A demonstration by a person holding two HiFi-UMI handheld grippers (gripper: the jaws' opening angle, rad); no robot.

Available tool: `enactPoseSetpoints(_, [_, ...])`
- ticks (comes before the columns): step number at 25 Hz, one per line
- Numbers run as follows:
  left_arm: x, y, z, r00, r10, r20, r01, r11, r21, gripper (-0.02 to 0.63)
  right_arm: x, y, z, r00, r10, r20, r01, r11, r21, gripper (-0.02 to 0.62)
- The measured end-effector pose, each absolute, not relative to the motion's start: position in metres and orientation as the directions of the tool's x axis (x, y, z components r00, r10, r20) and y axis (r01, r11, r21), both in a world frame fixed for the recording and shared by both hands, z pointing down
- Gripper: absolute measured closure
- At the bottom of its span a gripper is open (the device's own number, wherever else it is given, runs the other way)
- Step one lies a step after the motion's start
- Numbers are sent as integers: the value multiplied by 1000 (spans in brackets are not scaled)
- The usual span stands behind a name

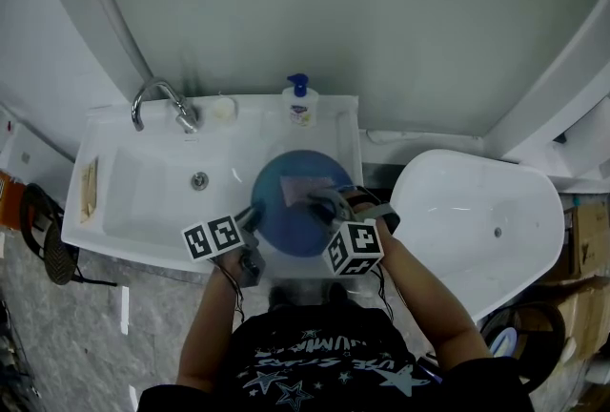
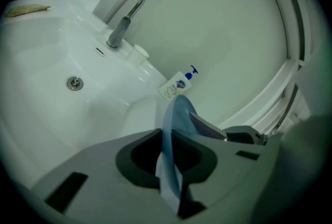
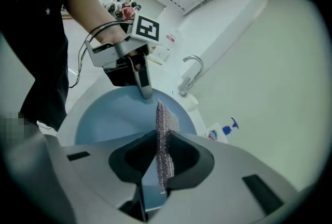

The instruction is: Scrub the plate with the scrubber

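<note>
The left gripper pinches the blue plate by its near-left rim, over the sink. The right gripper clamps the scrubber over the plate's far part.

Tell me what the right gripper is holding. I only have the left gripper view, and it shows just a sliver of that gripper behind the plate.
Observer: The right gripper is shut on the scrubber, a thin purplish mesh sheet that its own view shows edge-on.
Operator: Give me the scrubber's place on the plate.
Observer: In the head view it lies over the far half of the plate, right of centre. The left gripper clamps the near left rim. I cannot tell whether the mesh touches the face.
</note>
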State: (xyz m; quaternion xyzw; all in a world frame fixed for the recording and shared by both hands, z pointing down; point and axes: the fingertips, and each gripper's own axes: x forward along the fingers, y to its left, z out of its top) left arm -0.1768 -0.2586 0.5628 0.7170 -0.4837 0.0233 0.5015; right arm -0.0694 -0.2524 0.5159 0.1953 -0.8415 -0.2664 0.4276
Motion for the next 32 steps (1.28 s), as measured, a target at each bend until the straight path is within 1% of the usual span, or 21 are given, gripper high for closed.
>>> enactPoseSetpoints(3, [-171, -254, 562, 543, -667, 510, -708, -37, 705, 566, -70, -265, 515, -536, -582, 612, -129, 772, 622, 517])
enactPoseSetpoints(11, [-165, -253, 556, 559, -668, 491, -697, -58, 715, 565, -70, -279, 523, -499, -595, 630, -143, 774, 618, 517])
enactPoseSetpoints(23, [-173, -256, 556, 551, -672, 495, -695, -41, 718, 565, -76, -272, 538, -495, -552, 671, -106, 805, 583, 517])
enactPoseSetpoints(32, [-178, -265, 558, 547, -676, 493, -682, -18, 731, 560, -79, -253, 546, -525, -494, 693, -93, 843, 530, 517])
